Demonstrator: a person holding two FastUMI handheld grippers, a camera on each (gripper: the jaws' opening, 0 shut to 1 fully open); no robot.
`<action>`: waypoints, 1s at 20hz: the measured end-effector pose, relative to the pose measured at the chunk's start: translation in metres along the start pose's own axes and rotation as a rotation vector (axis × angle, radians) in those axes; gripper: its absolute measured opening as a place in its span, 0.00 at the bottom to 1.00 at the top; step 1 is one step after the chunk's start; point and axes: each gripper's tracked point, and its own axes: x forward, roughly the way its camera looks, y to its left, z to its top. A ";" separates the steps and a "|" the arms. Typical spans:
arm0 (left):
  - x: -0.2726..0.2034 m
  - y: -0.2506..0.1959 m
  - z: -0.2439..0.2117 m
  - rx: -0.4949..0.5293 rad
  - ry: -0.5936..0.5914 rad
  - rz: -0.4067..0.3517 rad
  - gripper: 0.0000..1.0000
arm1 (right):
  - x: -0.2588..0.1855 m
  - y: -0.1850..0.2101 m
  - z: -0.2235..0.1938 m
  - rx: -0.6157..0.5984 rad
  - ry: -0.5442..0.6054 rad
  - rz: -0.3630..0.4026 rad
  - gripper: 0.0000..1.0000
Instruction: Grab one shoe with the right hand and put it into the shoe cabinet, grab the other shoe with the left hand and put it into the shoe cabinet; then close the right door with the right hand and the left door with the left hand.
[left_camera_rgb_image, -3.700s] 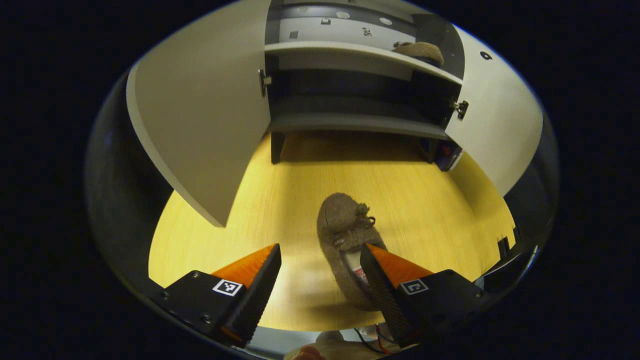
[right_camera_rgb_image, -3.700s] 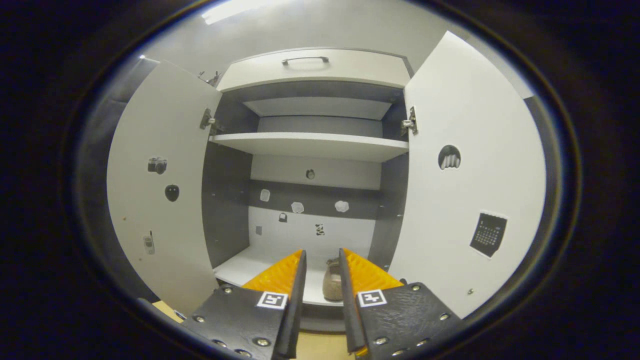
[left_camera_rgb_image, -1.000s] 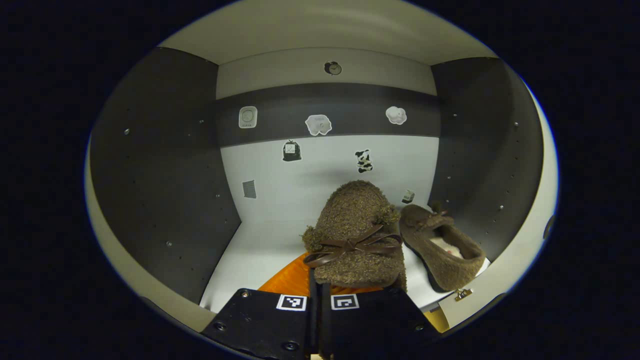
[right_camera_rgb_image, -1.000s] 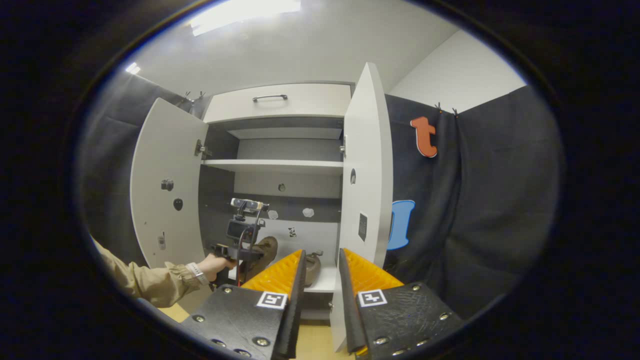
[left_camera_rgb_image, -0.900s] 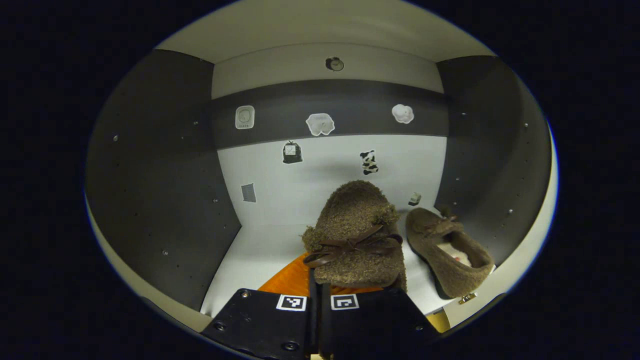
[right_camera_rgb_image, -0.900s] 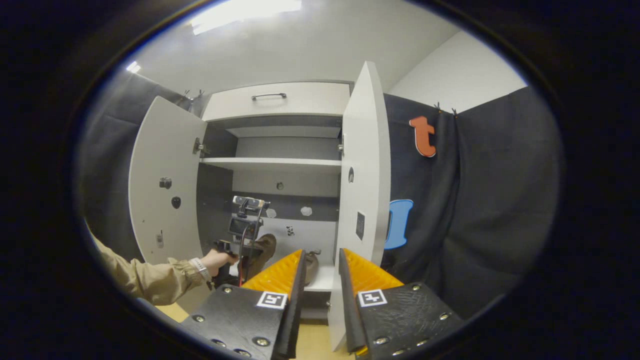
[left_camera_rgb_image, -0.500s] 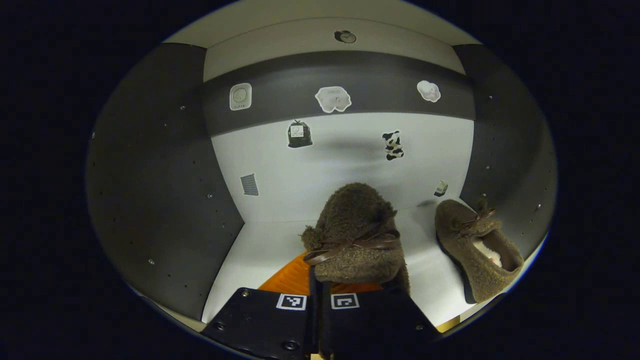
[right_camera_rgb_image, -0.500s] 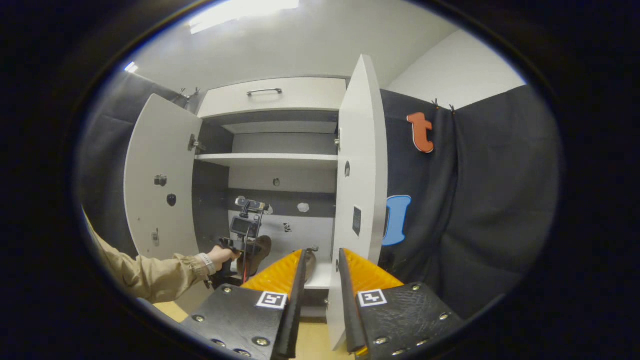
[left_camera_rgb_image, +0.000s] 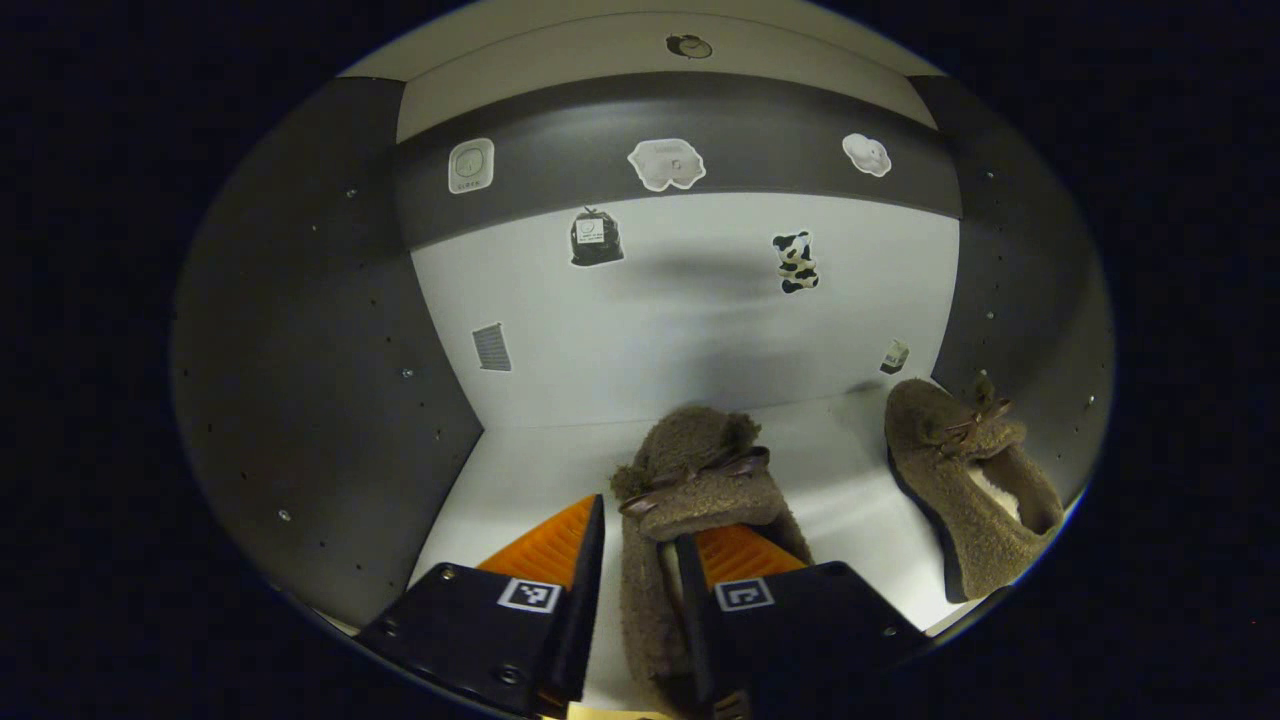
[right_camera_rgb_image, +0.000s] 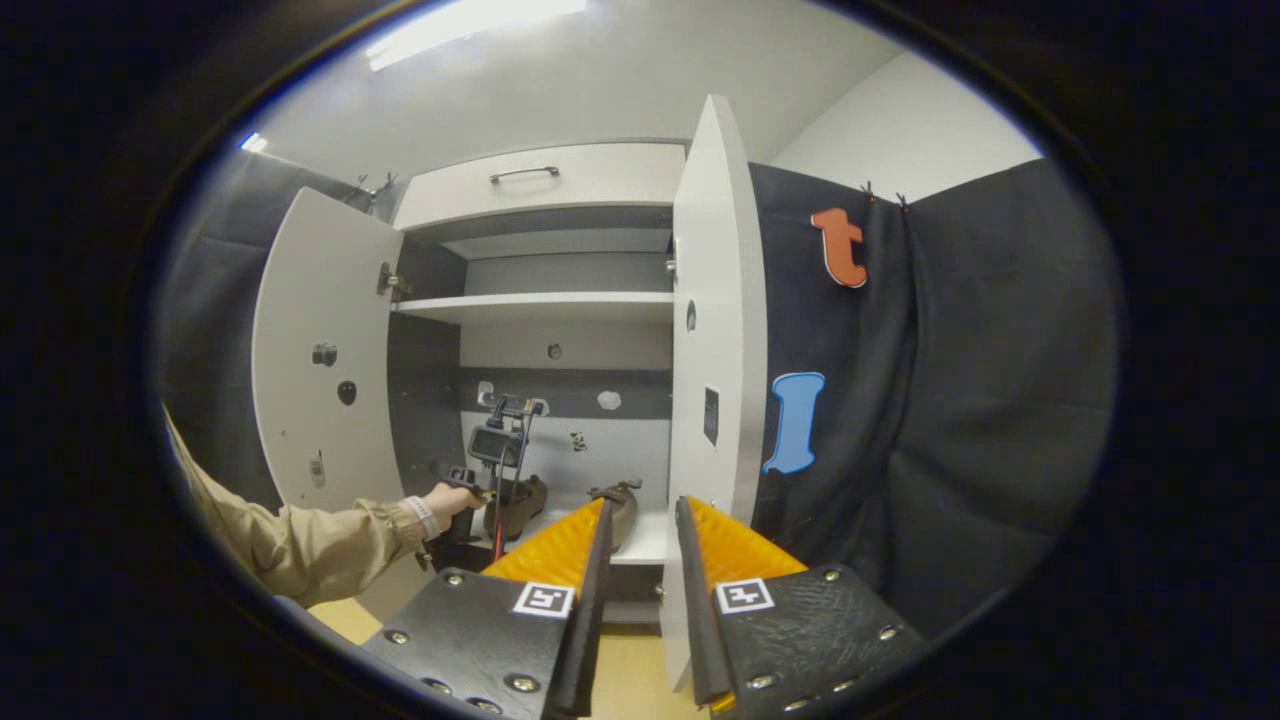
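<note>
A fuzzy brown shoe (left_camera_rgb_image: 700, 470) with a bow lies on the cabinet's white bottom shelf (left_camera_rgb_image: 530, 470). My left gripper (left_camera_rgb_image: 640, 517) is open around the shoe's rear, with the shoe's left side wall between the parted fingers. The other brown shoe (left_camera_rgb_image: 965, 480) lies on the same shelf at the right, toe to the back. My right gripper (right_camera_rgb_image: 641, 502) hangs open and holds nothing, out in front of the cabinet near the edge of the open right door (right_camera_rgb_image: 715, 330). From there I see both shoes (right_camera_rgb_image: 522, 505) on the shelf and a hand (right_camera_rgb_image: 440, 500) holding the left gripper.
Both doors stand wide open, the left door (right_camera_rgb_image: 320, 370) swung out to the left. A higher shelf (right_camera_rgb_image: 540, 305) and a drawer with a handle (right_camera_rgb_image: 525, 173) sit above. Dark side walls (left_camera_rgb_image: 320, 380) close in the compartment. A sleeve (right_camera_rgb_image: 300, 550) reaches in from the left.
My left gripper went deeper and lower into the compartment, set the shoe down on the shelf and opened its fingers. The right gripper drifted slightly, still open.
</note>
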 end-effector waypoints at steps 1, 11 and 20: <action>-0.005 0.000 0.002 -0.005 -0.007 -0.008 0.49 | -0.001 0.000 -0.001 0.005 -0.001 0.003 0.37; -0.130 0.000 0.032 -0.025 -0.208 -0.076 0.62 | -0.008 0.001 0.002 0.020 -0.015 0.073 0.37; -0.269 0.000 0.017 -0.055 -0.364 -0.129 0.62 | -0.004 -0.007 0.001 0.026 -0.029 0.148 0.37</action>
